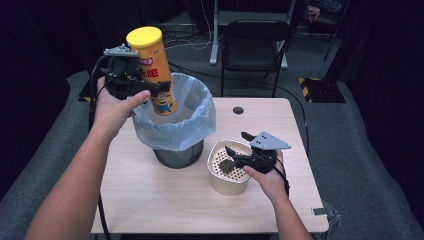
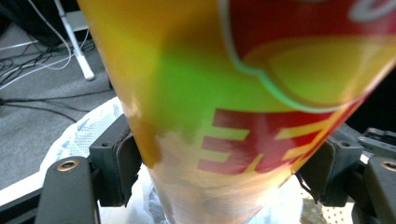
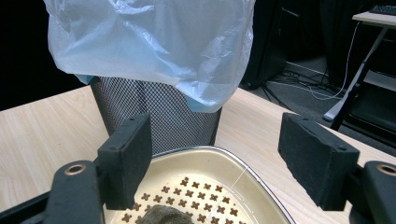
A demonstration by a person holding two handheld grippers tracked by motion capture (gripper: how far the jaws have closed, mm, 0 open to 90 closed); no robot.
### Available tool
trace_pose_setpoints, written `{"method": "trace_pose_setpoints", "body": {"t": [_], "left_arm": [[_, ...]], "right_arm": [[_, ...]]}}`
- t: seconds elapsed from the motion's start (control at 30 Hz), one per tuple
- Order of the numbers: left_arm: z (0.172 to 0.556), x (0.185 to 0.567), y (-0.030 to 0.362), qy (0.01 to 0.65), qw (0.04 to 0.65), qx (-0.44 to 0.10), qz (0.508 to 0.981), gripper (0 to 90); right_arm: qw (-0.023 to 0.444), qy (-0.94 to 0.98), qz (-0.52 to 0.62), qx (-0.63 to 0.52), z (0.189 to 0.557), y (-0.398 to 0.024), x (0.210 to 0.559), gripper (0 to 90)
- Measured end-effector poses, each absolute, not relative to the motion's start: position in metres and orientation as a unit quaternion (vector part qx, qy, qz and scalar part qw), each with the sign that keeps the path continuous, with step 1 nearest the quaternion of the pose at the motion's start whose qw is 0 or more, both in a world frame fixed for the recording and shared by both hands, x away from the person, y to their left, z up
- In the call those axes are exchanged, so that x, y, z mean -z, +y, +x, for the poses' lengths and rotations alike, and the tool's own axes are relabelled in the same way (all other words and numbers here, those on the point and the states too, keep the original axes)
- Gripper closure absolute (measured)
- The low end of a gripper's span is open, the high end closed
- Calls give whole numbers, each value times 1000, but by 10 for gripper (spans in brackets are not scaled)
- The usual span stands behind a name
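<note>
A wooden table (image 1: 150, 200) is standing in a dark room. The left gripper (image 1: 150, 90) is clamping a yellow can (image 1: 155, 75), tilted, over the lined bin (image 1: 200, 125). The right gripper (image 1: 235, 150) is hovering, jaws apart, over a dark lump (image 1: 226, 166) in the perforated bowl (image 1: 220, 185).

My left gripper (image 1: 150, 92) is up high at the end of my long, stretched-out left arm, and its jaws squeeze tight on both sides of what I hold. My right gripper (image 1: 235, 150) sits low, pointing left. Its jaws are apart with nothing between them. My right hand (image 1: 267, 172) holds it from behind.
</note>
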State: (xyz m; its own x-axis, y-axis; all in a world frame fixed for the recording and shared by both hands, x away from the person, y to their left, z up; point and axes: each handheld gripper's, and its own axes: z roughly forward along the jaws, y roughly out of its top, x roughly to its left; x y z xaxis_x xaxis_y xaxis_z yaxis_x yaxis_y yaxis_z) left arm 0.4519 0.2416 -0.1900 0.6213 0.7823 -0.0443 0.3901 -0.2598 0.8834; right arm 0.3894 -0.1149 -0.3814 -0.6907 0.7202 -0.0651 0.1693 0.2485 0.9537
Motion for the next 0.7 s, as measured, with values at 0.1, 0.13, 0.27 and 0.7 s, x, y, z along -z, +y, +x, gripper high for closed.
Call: {"method": "trace_pose_setpoints", "body": {"t": [0.1,0.13,0.27,0.7], "left_arm": [[466,200,237,391,459,-214,768,243],[469,202,236,395,455,-214,769,243],[479,214,233,407,454,-201,767,242],[491,253,251,459,430,-179,757,166]], "right_arm": [[257,748,298,-535,390,-115,382,258],[256,747,297,-536,390,-115,382,258],[257,748,295,-536,390,-115,383,258],[255,739,304,-544,391,-120,382,260]]}}
